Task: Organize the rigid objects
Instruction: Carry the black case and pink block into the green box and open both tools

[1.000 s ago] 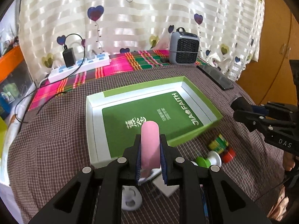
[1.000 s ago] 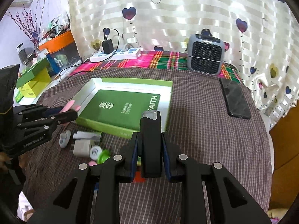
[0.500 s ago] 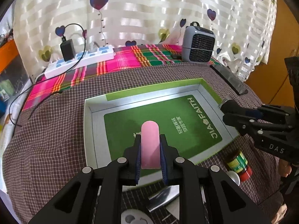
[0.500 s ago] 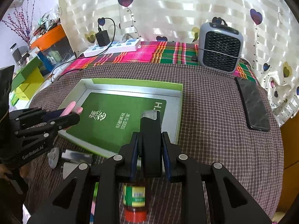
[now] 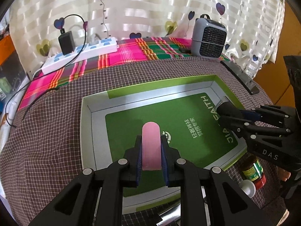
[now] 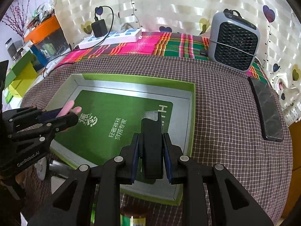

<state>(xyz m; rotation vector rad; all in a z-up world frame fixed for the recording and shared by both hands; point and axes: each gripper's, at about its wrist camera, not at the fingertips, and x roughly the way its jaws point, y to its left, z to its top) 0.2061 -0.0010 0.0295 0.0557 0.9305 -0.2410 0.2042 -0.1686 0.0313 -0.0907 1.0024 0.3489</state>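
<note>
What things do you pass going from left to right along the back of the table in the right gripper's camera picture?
Black charger → white power strip → grey fan → black phone.

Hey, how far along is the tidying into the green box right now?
Nothing lies in the shallow green box yet; its floor shows only print. In hand: the left tool is shut on a flat pink rounded piece, the right tool on a black oblong item with a clear tip, both above the box. Left: releasing both, then the red-capped small jar and white round piece outside the box.
</note>
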